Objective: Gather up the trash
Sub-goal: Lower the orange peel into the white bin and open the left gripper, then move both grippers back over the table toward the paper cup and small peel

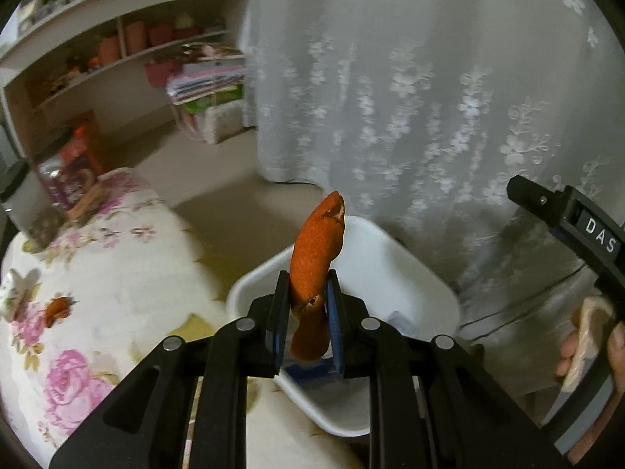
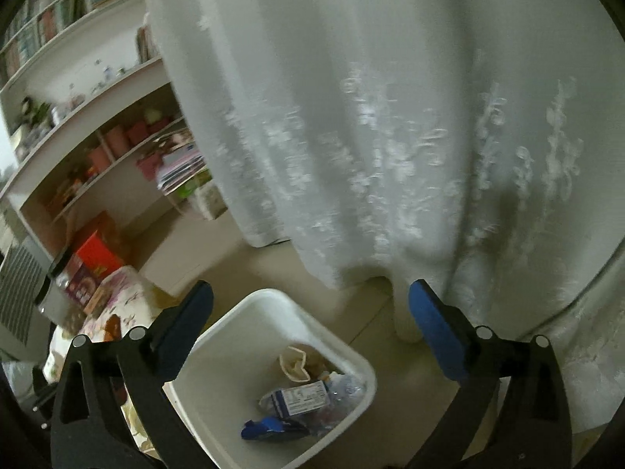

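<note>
The left tool [image 1: 307,305] is closed on one piece of orange peel [image 1: 318,250] and holds it upright above the white bin [image 1: 429,285], which stands on the floor beside the white curtain [image 1: 410,97]. The right tool [image 2: 310,326] has its jaws wide apart with nothing between them, and it points down over the same bin [image 2: 218,355].

In my judgement the task is around the middle. Some trash already lies in the bin: one white and blue carton [image 2: 299,394], one dark blue wrapper [image 2: 269,428], one pale folded piece [image 2: 293,363], and some clear plastic that is perhaps a bottle, but the view is too blurred to be sure. The peel in the left tool is not yet dropped, so it only needs to be released there.

One more orange scrap [image 1: 58,308] lies on the flowered cloth [image 1: 129,285], near its left edge, well apart from the bin. It is left to collect. Near it, at the very edge, there is one small white object [image 1: 15,289] that I cannot identify.
</note>
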Tool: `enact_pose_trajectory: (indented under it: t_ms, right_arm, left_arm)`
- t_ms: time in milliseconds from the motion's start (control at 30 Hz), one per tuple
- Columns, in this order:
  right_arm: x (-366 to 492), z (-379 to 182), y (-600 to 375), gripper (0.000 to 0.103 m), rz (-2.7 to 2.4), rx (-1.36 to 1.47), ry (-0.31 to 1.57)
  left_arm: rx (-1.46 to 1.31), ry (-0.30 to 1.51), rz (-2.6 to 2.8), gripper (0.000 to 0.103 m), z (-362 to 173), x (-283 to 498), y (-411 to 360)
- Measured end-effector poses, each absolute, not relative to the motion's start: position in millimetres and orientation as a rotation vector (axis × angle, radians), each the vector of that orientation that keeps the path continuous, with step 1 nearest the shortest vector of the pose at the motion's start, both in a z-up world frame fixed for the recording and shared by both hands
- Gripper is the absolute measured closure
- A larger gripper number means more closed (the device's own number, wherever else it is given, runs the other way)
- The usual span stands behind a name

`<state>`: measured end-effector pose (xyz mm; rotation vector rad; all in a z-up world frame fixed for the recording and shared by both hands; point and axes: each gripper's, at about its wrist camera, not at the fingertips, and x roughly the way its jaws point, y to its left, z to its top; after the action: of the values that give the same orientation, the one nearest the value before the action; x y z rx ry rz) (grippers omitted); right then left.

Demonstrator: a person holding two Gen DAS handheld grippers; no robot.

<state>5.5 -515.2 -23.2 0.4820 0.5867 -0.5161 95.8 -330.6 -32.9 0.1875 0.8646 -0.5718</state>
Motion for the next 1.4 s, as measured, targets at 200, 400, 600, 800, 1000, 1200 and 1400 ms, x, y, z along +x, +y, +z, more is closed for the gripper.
enact_pose_trajectory:
  t_ms: [200, 400, 600, 800, 1000, 1200, 1400]
  right_arm:
    - [-1.6, -22.1, -527.7, 0.007, -0.555, 0.492, 0.576]
    - [2.2, -20.0, -528.1, 0.007, -0.560, 0.506, 0.583]
    - [17.2, -16.0, -509.9, 0.007, -0.545, 0.489, 0.594]
    - [44.7, -13.5, -470.0, 0.007, -0.498, 0.398, 0.626]
    - [77.2, -9.7, -417.5, 0.007, -0.401, 0.300, 0.656]
    - [107.2, -11.3, -369.4, 0.007, -0.317, 0.236, 0.688]
    - [133.5, -18.1, -321.7, 0.007, -0.237, 0.197, 0.724]
  left_arm:
    - [0.191, 0.871, -0.612, 0.050, -30.4, 92.2, -353.3]
    - [0.234, 0.844, -0.590, 0.043, -28.5, 90.3, -353.0]
    - [0.275, 0.782, -0.534, 0.035, -20.7, 94.8, -331.7]
    - [0.304, 0.724, -0.434, 0.027, -16.9, 109.7, -290.7]
    - [0.304, 0.750, -0.335, 0.027, -27.4, 132.4, -235.6]
    - [0.281, 0.775, -0.245, 0.027, -31.9, 152.6, -181.3]
    - [0.304, 0.813, -0.147, 0.026, -42.5, 173.3, -129.2]
